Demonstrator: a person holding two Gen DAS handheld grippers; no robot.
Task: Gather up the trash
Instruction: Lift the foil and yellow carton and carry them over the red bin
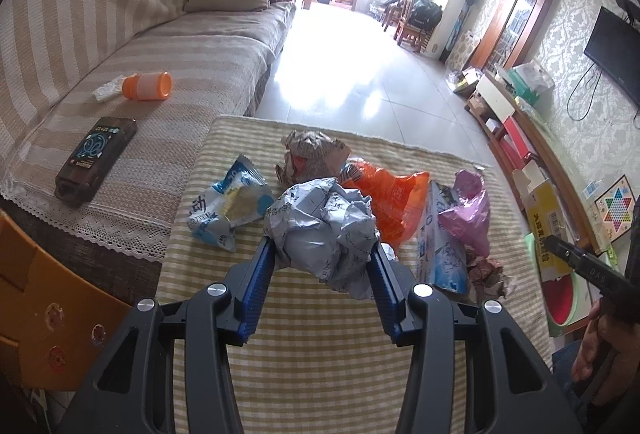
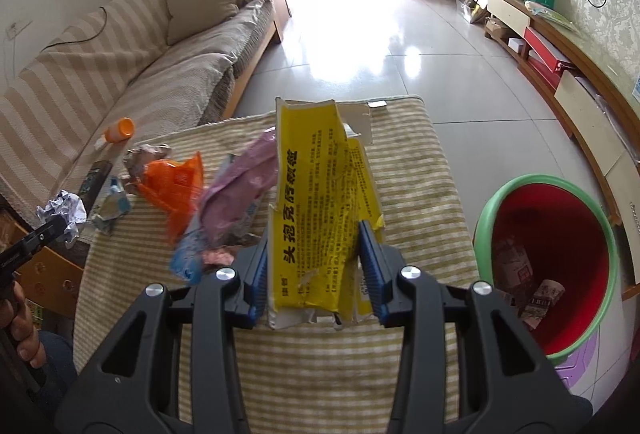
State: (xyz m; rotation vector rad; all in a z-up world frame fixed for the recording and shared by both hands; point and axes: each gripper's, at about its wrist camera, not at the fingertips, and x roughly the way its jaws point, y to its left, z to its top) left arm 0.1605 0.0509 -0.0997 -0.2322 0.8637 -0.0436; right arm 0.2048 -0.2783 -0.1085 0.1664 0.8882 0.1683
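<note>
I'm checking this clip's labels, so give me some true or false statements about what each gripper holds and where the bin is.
1. The left gripper grips a crumpled grey paper ball. True.
2. The right gripper holds the orange plastic bag. False: it clamps a flattened yellow box.
3. The red bin already has trash inside. True.
4. The orange-capped bottle lies on the striped mat. False: it lies on the sofa.

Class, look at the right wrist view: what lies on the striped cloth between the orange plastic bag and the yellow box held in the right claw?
A crumpled pink plastic bag lies there, right of the orange bag and left of the yellow box, seen in the right wrist view.
</note>
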